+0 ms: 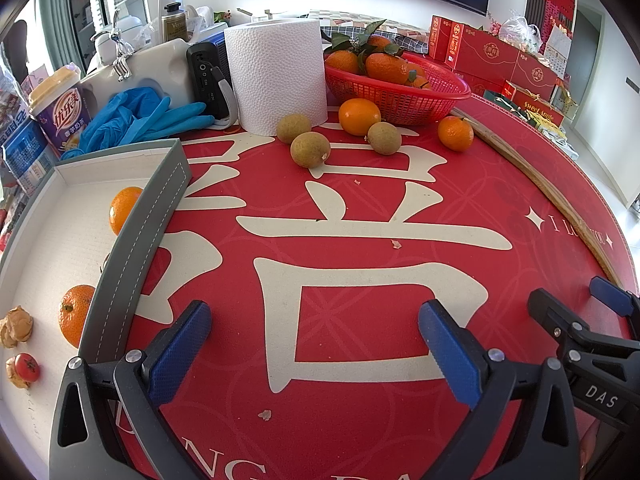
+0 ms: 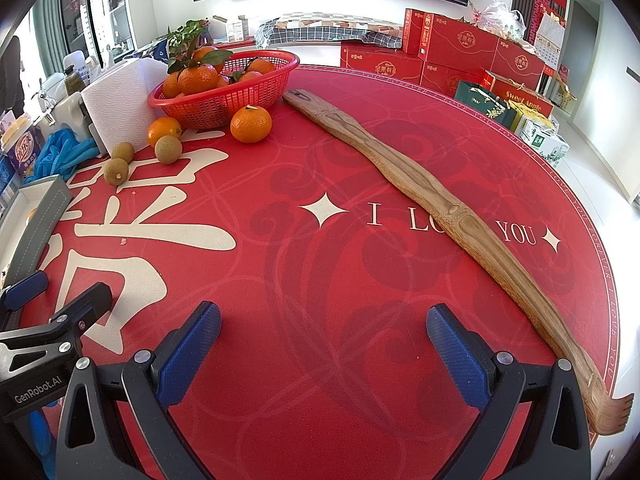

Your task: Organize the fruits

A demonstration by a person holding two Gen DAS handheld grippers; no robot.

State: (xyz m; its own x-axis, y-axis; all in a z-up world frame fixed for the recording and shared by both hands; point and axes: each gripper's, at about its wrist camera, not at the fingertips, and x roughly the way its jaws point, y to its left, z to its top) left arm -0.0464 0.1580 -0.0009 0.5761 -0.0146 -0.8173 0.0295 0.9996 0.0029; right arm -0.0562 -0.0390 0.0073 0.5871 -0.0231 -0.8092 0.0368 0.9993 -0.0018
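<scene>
- Nothing is held by the left gripper [image 1: 314, 344] or the right gripper [image 2: 323, 348]; both sets of fingers are spread wide.
- A small round brown fruit [image 1: 308, 150] on the far side of the red worktop [image 1: 360, 216] should be squeezed gently, then put in the white box with grey walls [image 1: 60, 216] on the left.

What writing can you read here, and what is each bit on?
"I LO… YOU" on the red table mat, partly covered by the wooden back scratcher.
"Sweet Apple" on a red gift box.
"DAS" on the right claw.
"GenRobot.AI" on the left claw.
Cup label: Chinese, unreadable.
</scene>
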